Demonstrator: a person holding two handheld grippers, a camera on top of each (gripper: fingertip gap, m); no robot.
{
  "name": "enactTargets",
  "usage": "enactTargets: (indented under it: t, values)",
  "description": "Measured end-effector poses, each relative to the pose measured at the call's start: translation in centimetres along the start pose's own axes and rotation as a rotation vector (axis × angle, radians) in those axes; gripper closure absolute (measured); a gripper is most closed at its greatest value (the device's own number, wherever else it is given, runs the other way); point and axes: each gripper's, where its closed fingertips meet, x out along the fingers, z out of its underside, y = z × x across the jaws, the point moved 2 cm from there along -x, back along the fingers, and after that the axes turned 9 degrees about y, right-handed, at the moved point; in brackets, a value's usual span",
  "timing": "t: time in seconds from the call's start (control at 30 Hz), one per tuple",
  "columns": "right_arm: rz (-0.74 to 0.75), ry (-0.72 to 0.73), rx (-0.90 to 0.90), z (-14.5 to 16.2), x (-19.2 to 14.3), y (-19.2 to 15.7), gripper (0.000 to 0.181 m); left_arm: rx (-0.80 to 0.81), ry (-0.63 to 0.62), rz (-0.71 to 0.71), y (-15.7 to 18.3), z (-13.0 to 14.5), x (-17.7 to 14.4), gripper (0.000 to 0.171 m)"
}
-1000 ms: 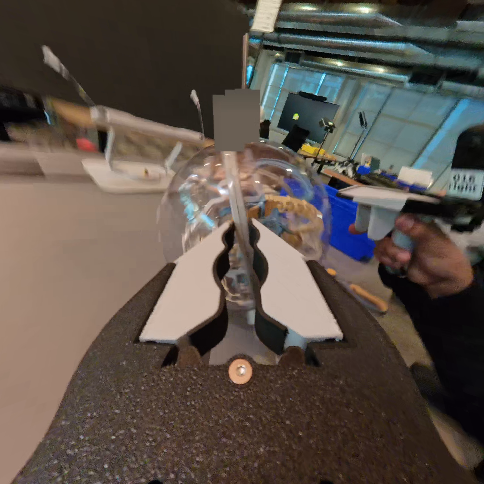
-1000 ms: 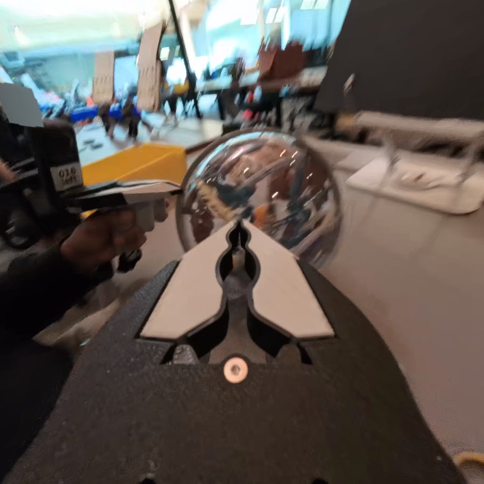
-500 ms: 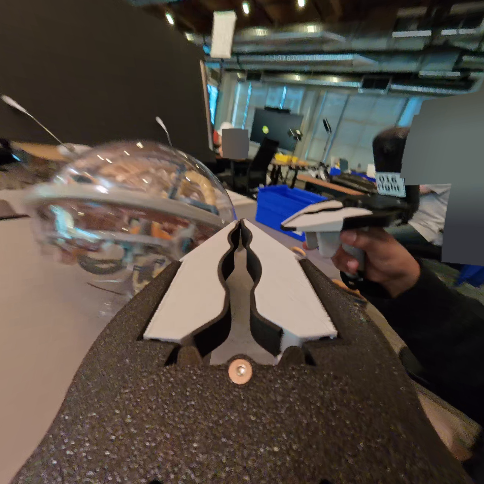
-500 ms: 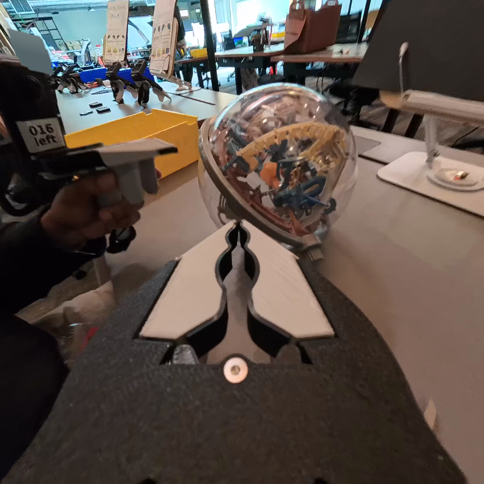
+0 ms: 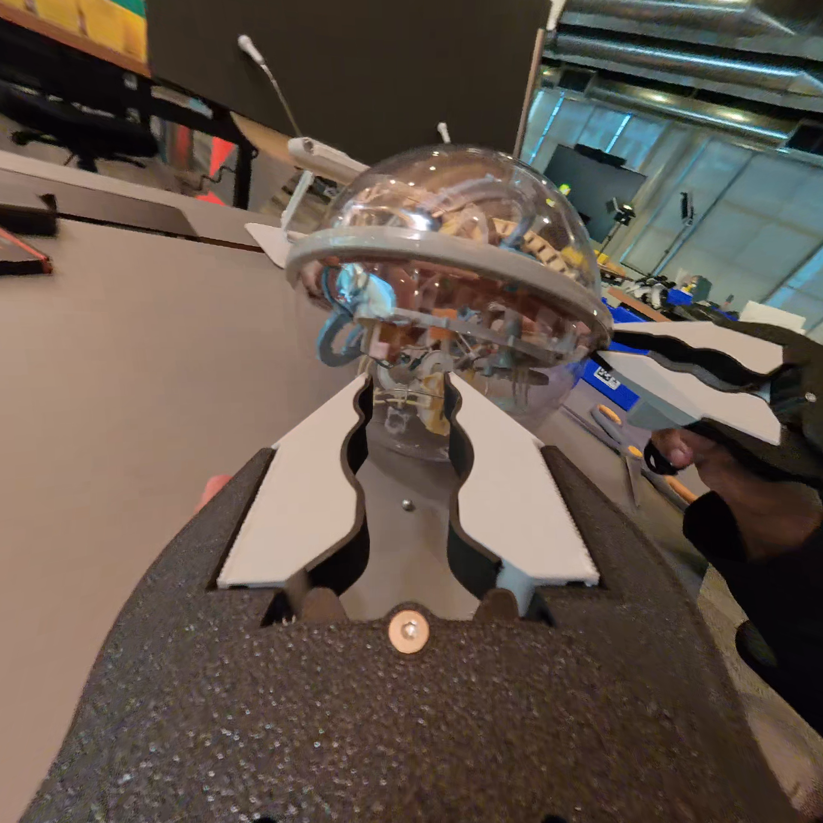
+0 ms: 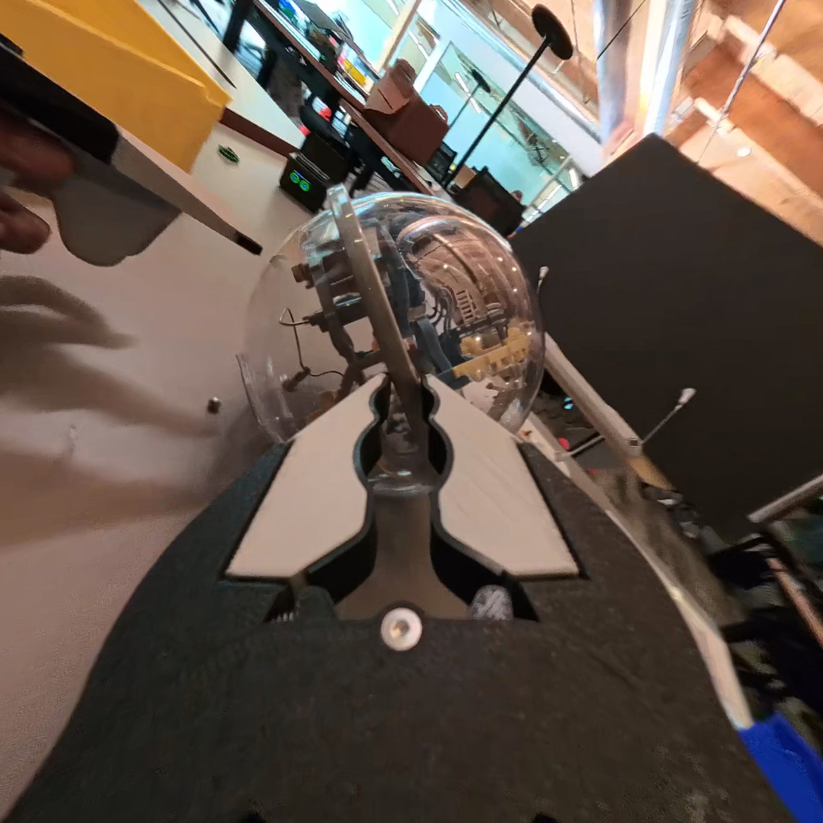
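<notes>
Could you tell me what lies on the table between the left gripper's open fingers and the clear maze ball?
In the left wrist view, a small metal ball lies on the table between the left gripper fingers, just short of the clear maze ball; otherwise bare.

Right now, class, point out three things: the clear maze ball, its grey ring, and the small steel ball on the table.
clear maze ball (image 5: 450, 196): left wrist view, upper dome.
grey ring (image 5: 445, 242): left wrist view, front band.
small steel ball (image 5: 406, 504): left wrist view, its centre.

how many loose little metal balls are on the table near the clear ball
1. A small metal ball lies on the table between the left gripper fingers, just short of the clear ball; the right wrist view shows it too. Others may be hidden inside the maze.
</notes>
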Motion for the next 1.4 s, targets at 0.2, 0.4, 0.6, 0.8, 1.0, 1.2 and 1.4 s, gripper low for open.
enactTargets:
  t: [0.2,0.4,0.6,0.8,1.0,1.2,1.4]
  values:
    - [-0.007,-0.023,-0.015,0.1,-0.1,-0.2,0.172,0.009,0.031,0.058,1.0,0.0,0.0,0.142]
    - [0.024,-0.007,0.018,0.6,-0.4,0.2,0.172,-0.059,0.09,0.052,0.7,-0.7,-0.4,0.142]
    - [0.048,-0.001,0.033,0.6,-0.5,0.3,0.172,-0.039,0.082,0.058,1.0,-0.5,-0.3,0.142]
    - [0.065,0.028,0.117,0.3,-0.8,0.3,0.17,-0.037,0.09,0.067,1.4,-0.6,-0.2,0.142]
    - [0.073,0.063,0.23,-0.6,-3.2,1.1,0.159,-0.006,0.103,0.095,2.5,-1.1,0.5,0.142]
    - [0.231,-0.041,0.419,2.6,-8.3,6.1,0.134,0.053,0.149,0.095,3.0,-3.5,1.0,0.142]
    - [0.347,-0.492,0.552,11.9,-15.8,9.1,0.108,0.051,0.198,0.124,3.7,-5.3,1.6,0.142]
